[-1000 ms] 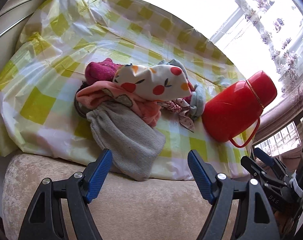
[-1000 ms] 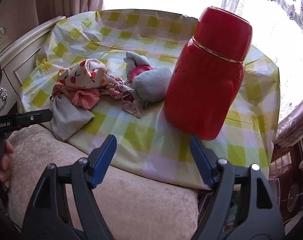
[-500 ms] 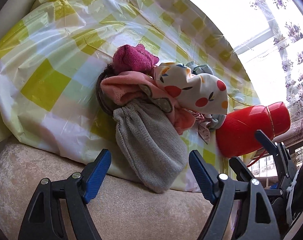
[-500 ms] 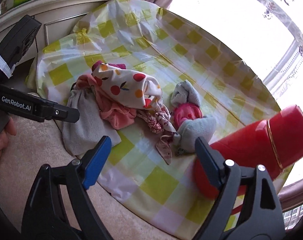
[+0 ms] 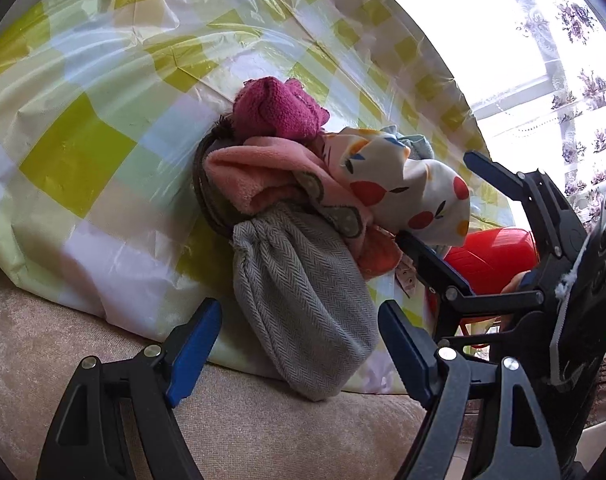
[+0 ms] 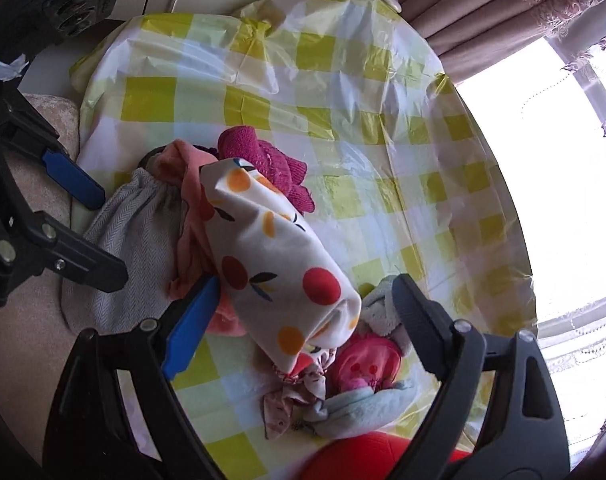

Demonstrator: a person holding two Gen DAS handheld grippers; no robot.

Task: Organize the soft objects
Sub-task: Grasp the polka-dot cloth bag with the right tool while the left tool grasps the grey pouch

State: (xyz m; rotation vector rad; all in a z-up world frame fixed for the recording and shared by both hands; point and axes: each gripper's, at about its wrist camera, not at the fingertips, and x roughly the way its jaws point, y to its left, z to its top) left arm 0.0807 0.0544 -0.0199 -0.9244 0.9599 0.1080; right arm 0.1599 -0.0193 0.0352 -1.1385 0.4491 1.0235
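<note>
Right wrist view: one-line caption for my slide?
Open right gripper straddles the fruit-print cloth atop a pile of soft items on the checked tablecloth.

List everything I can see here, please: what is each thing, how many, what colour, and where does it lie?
Tablecloth: one, yellow, white and pale blue checks, plastic, spread under the pile.
Grey pouch: one, grey herringbone, hanging over the cloth's near edge.
Pink towel: one, salmon pink, above the pouch.
Magenta cloth: one, dark pink, top of the pile.
Fruit-print cloth: one, white with red and orange fruit, draped across the pile.
Plush toy: one, pale blue and pink, beside the flask.
Flask: one, red, right of the pile.
Cushion: one, beige, nearest.
Left gripper: black, blue pads, open.
Right gripper: same, open.
</note>
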